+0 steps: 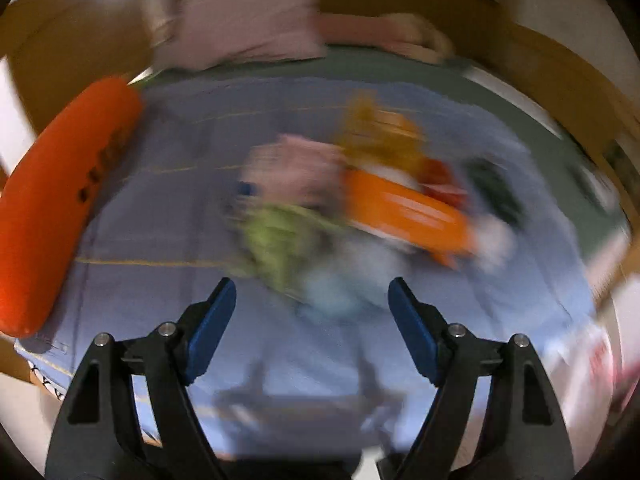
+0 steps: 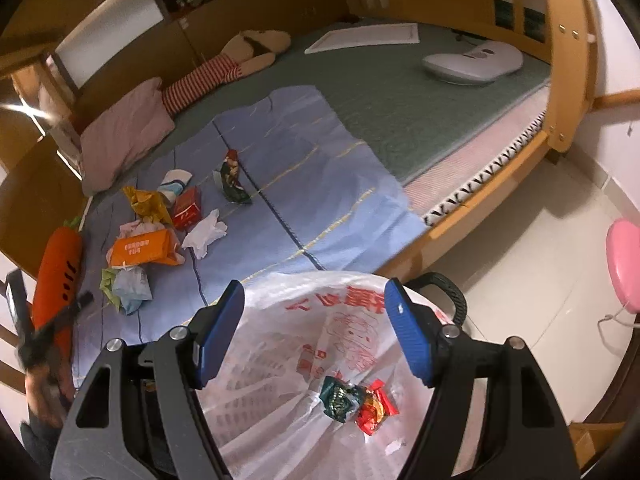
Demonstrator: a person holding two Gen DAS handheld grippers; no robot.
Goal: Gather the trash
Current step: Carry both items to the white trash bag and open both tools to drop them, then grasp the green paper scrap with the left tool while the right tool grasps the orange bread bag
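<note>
A pile of trash lies on a blue sheet (image 2: 312,184) on the bed: an orange tissue pack (image 2: 142,249), a red box (image 2: 187,208), a yellow wrapper (image 2: 146,202), a white crumpled tissue (image 2: 204,233), a pale blue packet (image 2: 132,286) and a dark wrapper (image 2: 232,178). My right gripper (image 2: 316,312) is open and empty above a white plastic bag (image 2: 304,364) holding a green wrapper (image 2: 340,396) and a red wrapper (image 2: 376,408). My left gripper (image 1: 312,308) is open and empty, just short of the blurred pile with the orange pack (image 1: 404,210). It also shows at the left of the right wrist view (image 2: 44,328).
An orange carrot plush (image 2: 58,276) lies at the sheet's left edge. A pink pillow (image 2: 124,132) and a striped plush (image 2: 224,68) lie further back. A white device (image 2: 472,62) sits on the green mattress. A pink stool (image 2: 624,264) stands on the tiled floor.
</note>
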